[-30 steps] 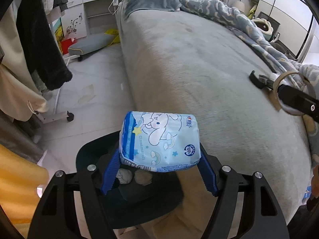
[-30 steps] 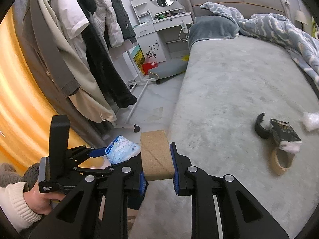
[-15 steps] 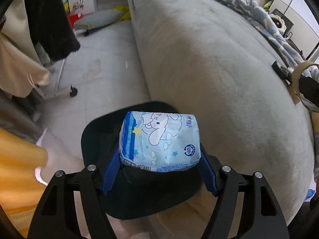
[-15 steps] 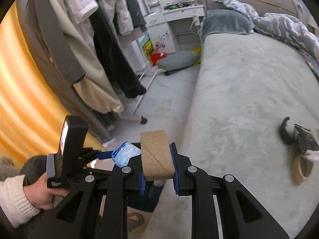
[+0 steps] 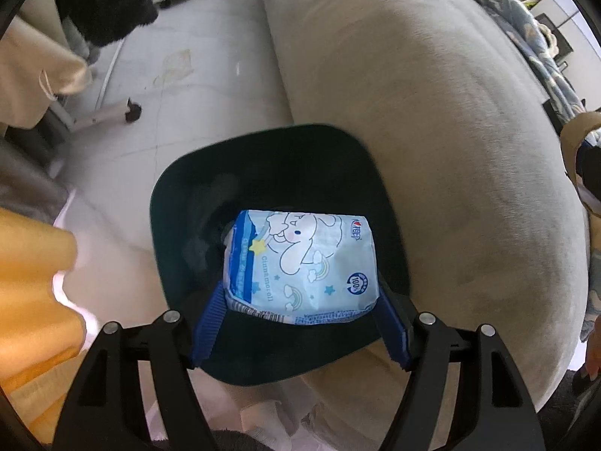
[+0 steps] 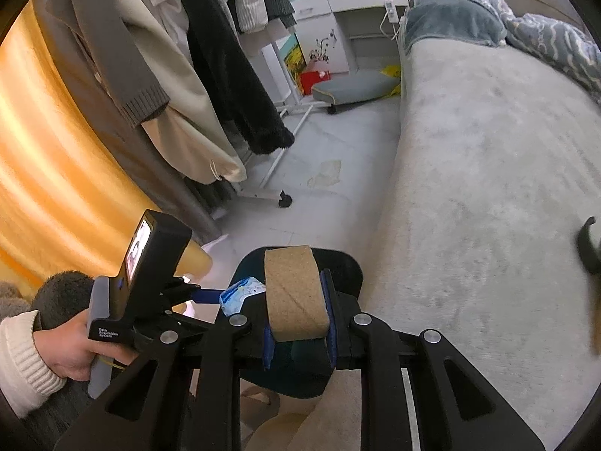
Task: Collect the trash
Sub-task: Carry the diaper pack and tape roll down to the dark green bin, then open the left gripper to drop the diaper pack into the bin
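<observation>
My left gripper (image 5: 300, 319) is shut on a light blue tissue pack (image 5: 300, 267) printed with a cartoon dog, and holds it over the mouth of a dark bin (image 5: 195, 188) beside the bed. In the right wrist view the left gripper (image 6: 210, 295) holds the pack (image 6: 240, 293) just left of my right gripper (image 6: 296, 327). The right gripper is shut on a flattened brown cardboard roll (image 6: 293, 293) above the same bin (image 6: 345, 270).
The grey bed (image 6: 488, 188) lies to the right, with a dark curved scrap (image 6: 586, 248) near its right edge. A clothes rack with coats (image 6: 210, 75) stands on wheels to the left. An orange curtain (image 6: 49, 150) hangs at far left. A floor cushion (image 6: 353, 88) lies behind.
Both grippers have moved down and left from the bed toward the bin. The tissue pack now hangs over the bin's mouth. Both grips are unchanged.
</observation>
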`<state>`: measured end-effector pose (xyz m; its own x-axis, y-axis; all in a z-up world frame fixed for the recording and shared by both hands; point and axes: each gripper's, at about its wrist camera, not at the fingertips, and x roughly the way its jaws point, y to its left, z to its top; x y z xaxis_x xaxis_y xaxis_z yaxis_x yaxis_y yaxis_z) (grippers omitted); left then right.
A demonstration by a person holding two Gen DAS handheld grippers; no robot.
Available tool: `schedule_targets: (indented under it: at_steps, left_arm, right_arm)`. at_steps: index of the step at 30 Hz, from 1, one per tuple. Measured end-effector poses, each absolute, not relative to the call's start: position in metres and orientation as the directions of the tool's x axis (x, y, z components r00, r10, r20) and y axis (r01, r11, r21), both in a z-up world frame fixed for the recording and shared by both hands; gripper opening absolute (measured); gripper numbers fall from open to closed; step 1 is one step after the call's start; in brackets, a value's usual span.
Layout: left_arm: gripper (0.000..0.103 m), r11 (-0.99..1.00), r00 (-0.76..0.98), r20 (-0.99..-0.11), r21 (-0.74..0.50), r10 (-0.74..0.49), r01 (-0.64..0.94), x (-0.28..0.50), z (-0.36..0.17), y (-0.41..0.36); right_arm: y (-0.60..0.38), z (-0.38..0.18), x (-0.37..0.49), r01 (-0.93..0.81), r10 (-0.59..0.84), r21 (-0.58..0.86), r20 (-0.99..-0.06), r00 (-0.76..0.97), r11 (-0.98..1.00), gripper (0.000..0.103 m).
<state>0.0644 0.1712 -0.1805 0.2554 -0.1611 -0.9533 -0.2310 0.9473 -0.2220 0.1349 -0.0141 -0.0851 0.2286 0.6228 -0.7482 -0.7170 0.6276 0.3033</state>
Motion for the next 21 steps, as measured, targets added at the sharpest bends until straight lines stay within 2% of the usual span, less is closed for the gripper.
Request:
schedule_targets:
  at_steps: [6, 9, 11, 18, 21]
  left_arm:
    - [0.074, 0.940, 0.208, -0.964, -0.220, -0.167, -0.262, 0.062, -0.194, 0.187]
    - [0.078, 0.936, 0.194, -0.964, -0.230, -0.182, -0.265, 0.060, -0.197, 0.193]
    - [0.084, 0.934, 0.193, -0.962, -0.241, -0.194, -0.263, 0.058, -0.197, 0.197]
    - [0.084, 0.943, 0.261, -0.953, -0.220, -0.154, -0.249, 0.052, -0.182, 0.212]
    - [0.080, 0.945, 0.327, -0.937, -0.212, -0.124, -0.249, 0.049, -0.165, 0.218]
  right_arm:
    - [0.005, -0.099, 0.137, -0.713, 0.620, 0.331, -0.762, 0.184, 0.618, 0.021]
    - [0.015, -0.104, 0.136, -0.720, 0.615, 0.328, -0.769, 0.173, 0.612, 0.021]
    - [0.021, -0.107, 0.137, -0.722, 0.612, 0.328, -0.774, 0.164, 0.609, 0.021]
    - [0.041, -0.131, 0.141, -0.717, 0.574, 0.318, -0.807, 0.138, 0.620, 0.021]
    - [0.047, -0.139, 0.140, -0.715, 0.567, 0.322, -0.814, 0.126, 0.621, 0.021]
